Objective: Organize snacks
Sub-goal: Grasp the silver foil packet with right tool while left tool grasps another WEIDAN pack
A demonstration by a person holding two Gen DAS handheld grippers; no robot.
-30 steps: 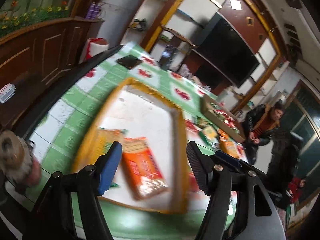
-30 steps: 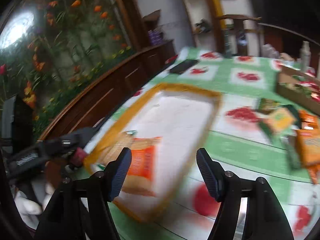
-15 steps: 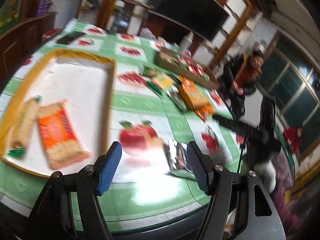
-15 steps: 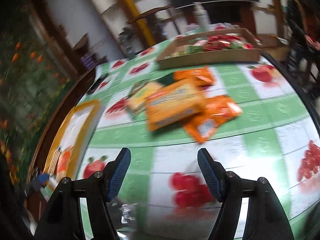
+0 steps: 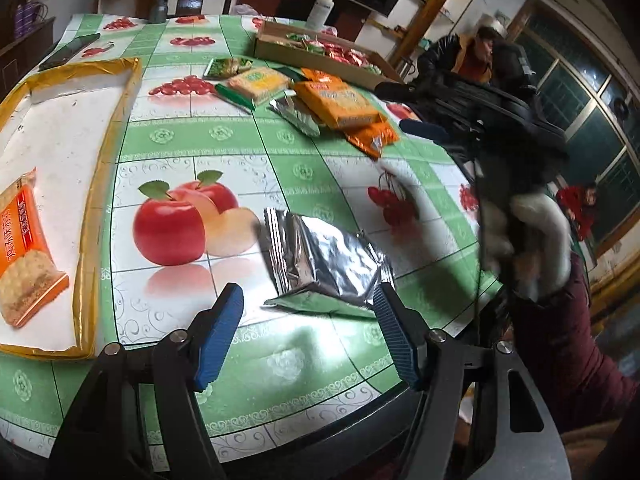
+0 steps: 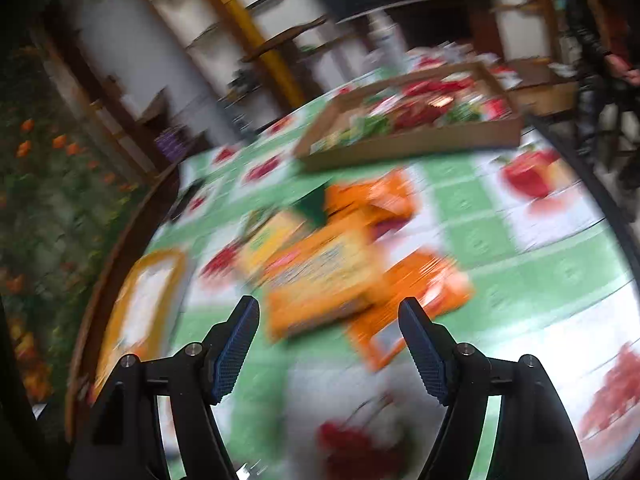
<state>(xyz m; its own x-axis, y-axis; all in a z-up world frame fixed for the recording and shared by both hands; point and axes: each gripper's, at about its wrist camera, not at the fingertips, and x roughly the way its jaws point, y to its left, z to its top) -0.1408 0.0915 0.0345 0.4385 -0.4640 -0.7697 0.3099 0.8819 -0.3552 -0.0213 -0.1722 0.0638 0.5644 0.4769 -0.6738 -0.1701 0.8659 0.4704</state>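
My left gripper (image 5: pixel 307 300) is open and hangs just above a silver foil packet (image 5: pixel 320 256), which lies on a green packet near the table's front edge. Neither pad touches it. A white tray with a yellow rim (image 5: pixel 120 92) at the left holds an orange cracker packet (image 5: pixel 24 248). Farther back lies a pile: a yellow packet (image 5: pixel 258 82), a large orange packet (image 5: pixel 336 102) and small orange packets (image 5: pixel 370 136). In the blurred right wrist view my right gripper (image 6: pixel 328 312) is opening, with nothing gripped. The large orange packet (image 6: pixel 320 276) lies just beyond its fingertips.
A cardboard box (image 5: pixel 276 46) (image 6: pixel 412 136) full of snacks stands at the back. A phone (image 5: pixel 68 52) and a spray bottle (image 5: pixel 322 6) sit near the far edge. A gloved hand (image 5: pixel 536 240) is at the right, and a person (image 5: pixel 476 52) sits beyond it.
Both views have swung from the tray to the right. The left gripper now hangs over the silver packet and the right over the orange pile. The right jaws stand wider.
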